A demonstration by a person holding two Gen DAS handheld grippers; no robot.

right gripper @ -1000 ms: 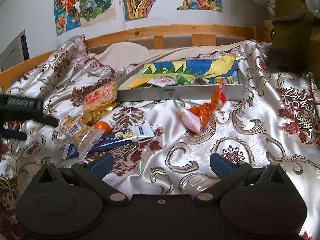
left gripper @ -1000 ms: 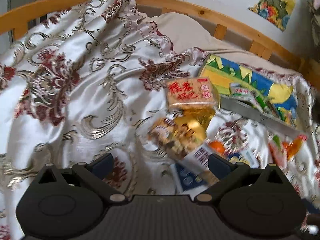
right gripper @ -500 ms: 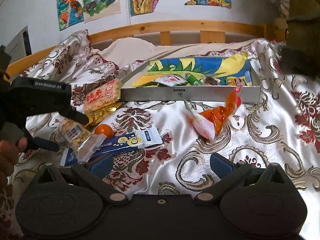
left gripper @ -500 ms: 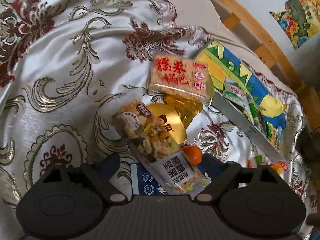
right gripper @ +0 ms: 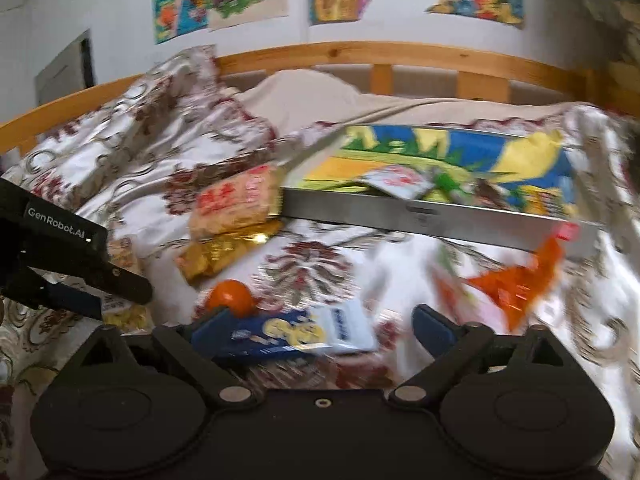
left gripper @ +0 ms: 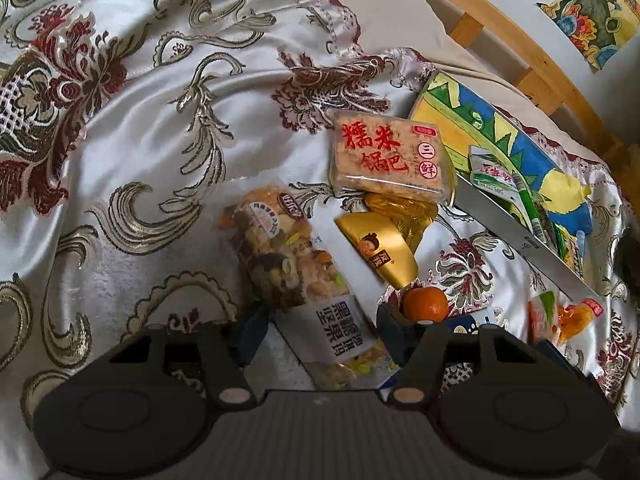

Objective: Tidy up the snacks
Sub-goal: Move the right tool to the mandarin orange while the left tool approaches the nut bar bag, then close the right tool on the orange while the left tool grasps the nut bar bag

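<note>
A clear nut bar packet [left gripper: 296,264] lies on the patterned bedspread [left gripper: 140,160]. Its white label end sits between the fingers of my left gripper [left gripper: 322,330], whose jaws are closing; a strip of cloth still shows beside the left pad. My right gripper [right gripper: 324,328] straddles a blue and white packet [right gripper: 288,332], its jaws wide and closing, the picture blurred. A mandarin [left gripper: 425,303] rests by the left gripper's right finger. A rice cracker packet [left gripper: 388,156] and a gold packet [left gripper: 380,248] lie beyond. The grey tray [right gripper: 420,216] holds a few packets.
An orange jelly packet [right gripper: 516,280] lies in front of the tray's right end. My left gripper [right gripper: 120,304] shows at the left of the right wrist view. A wooden bed rail [right gripper: 360,54], a beige pillow [right gripper: 312,96] and wall posters stand behind.
My left gripper dropped closer to the nut bar and its jaws narrowed around the label end. My right gripper moved forward until the blue packet lay between its fingers.
</note>
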